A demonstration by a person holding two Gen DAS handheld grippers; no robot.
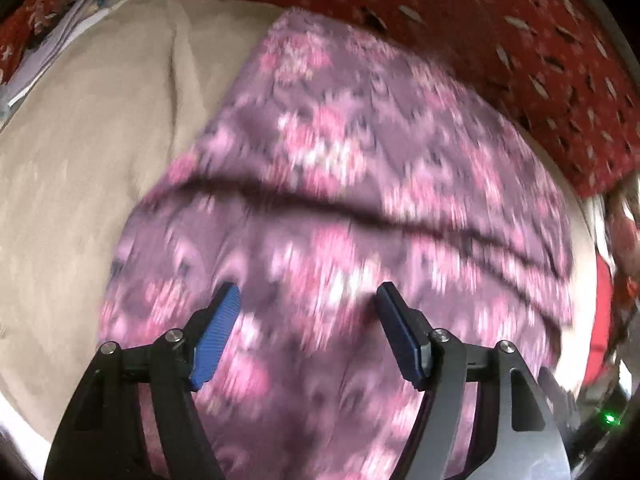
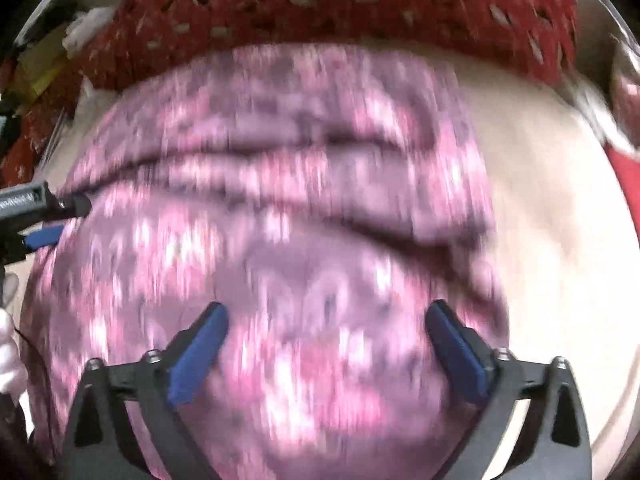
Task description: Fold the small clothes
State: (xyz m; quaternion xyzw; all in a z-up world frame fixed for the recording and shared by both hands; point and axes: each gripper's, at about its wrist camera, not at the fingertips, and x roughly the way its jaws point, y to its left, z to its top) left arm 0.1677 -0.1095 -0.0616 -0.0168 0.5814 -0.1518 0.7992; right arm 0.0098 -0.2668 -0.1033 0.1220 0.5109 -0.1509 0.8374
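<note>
Currently both the left gripper (image 1: 308, 292) and right gripper (image 2: 327, 312) hover wide apart, empty, above the floral garment (image 1: 340, 184) — mid-fold; next, regrasp an edge.

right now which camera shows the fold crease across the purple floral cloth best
The left wrist view: the crease runs as one dark, unbroken line across the purple floral cloth, with less blur. The right wrist view shows the same cloth heavily smeared, its crease broken into soft ridges.
</note>
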